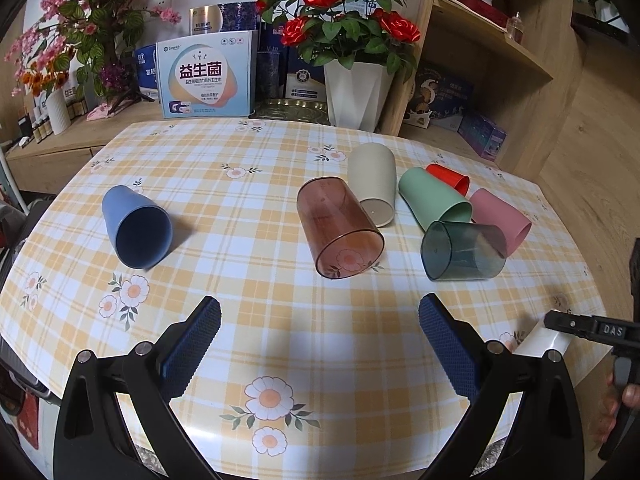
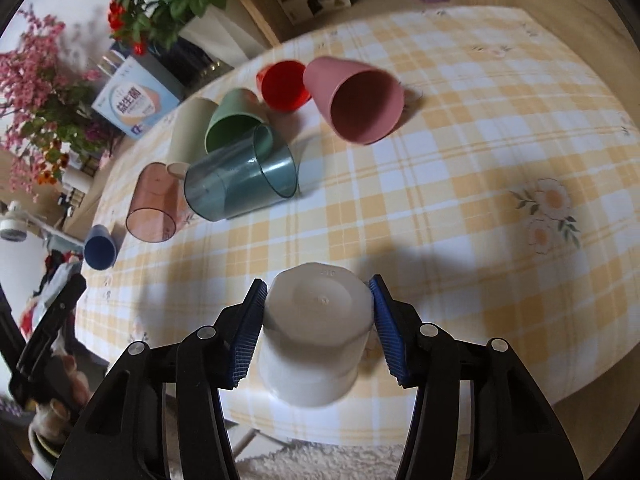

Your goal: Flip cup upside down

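My right gripper [image 2: 318,292] is shut on a white cup [image 2: 316,328] with its base facing the camera, near the table's front edge. The white cup [image 1: 542,340] and the right gripper [image 1: 588,328] also show at the right of the left wrist view. My left gripper [image 1: 320,316] is open and empty above the tablecloth. Several cups lie on their sides: blue [image 1: 136,226], clear brown [image 1: 338,228], beige [image 1: 374,182], green [image 1: 434,198], red [image 1: 450,178], pink [image 1: 502,218] and clear teal [image 1: 464,250].
The table [image 1: 240,168] has a yellow checked floral cloth. Behind it stand a red rose pot [image 1: 356,92], a blue box [image 1: 206,76], pink flowers [image 1: 88,20] and a wooden shelf [image 1: 492,52]. A shaggy rug [image 2: 320,462] lies below the table's front edge.
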The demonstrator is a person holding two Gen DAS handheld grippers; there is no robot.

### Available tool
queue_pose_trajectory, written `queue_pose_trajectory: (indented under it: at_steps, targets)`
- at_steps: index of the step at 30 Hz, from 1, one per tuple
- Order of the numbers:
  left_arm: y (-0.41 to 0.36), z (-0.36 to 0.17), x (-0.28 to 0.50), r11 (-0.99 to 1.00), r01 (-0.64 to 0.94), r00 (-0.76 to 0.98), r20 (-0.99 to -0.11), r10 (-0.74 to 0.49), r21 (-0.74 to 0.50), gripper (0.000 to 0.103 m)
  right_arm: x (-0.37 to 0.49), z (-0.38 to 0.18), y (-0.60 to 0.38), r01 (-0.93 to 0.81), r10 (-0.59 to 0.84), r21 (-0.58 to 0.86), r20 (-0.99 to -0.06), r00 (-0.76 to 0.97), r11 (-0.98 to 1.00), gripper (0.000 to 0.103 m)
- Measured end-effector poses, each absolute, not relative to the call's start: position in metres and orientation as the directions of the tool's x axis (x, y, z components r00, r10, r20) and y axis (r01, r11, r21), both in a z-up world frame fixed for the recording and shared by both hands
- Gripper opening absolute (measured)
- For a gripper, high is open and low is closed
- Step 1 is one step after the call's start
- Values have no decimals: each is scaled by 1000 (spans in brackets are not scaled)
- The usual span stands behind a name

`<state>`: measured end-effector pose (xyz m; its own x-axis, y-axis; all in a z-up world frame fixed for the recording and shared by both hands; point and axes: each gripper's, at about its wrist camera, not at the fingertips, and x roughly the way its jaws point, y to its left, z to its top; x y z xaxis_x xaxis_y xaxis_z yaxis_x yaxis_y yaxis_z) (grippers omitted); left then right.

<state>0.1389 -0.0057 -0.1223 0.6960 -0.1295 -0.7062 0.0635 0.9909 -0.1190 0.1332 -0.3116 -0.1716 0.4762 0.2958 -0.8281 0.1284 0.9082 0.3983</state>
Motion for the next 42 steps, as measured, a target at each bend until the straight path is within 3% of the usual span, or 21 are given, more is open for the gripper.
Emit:
queue_pose_trajectory:
  at_steps: [9,23,42]
  targets:
    - [-12,-117,133,992,69,710,-693,-122,-104,97,124,-159,-343,161,221,357,-813,538,920,50]
    - [-7,-116,134,994,38,717,-690,-97,-100,97,147,-153,-375,215,-106,20,-821,561,976,50]
    - [-6,-118,134,995,32,716,-692,-91,-98,97,145,-168,-361,219,-134,-14,-829,543,976,49]
